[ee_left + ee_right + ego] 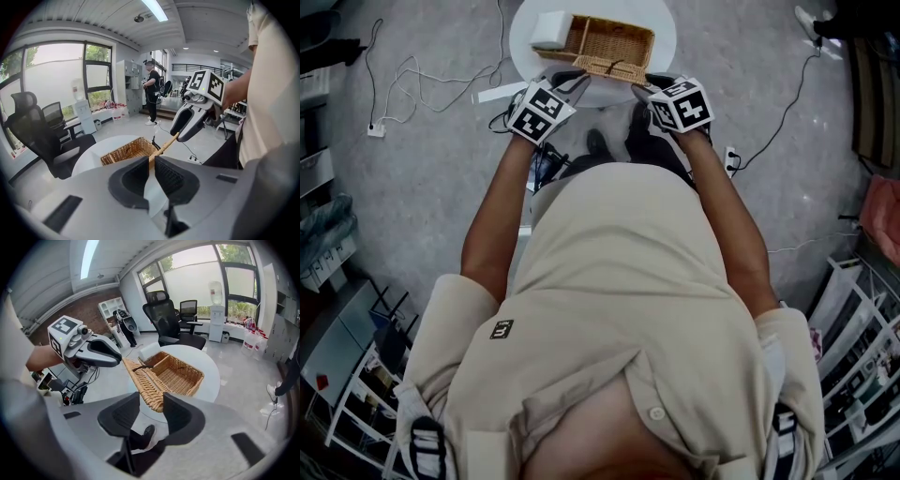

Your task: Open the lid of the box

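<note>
While the box [614,37] sits open-topped on the round table [661,28], its lid [609,67] stands raised along the box's near side, tilted toward the person. The left gripper [575,81] is at the box's near-left corner, and its own view shows the jaws pinched almost together on the lid's thin edge. Over at the box's near-right corner is the right gripper [643,91], jaws clamped across the thick woven end of the lid. So the lid spans from one gripper to the other, held at both ends. A white block [550,30] lies just beside the box's far-left end.
</note>
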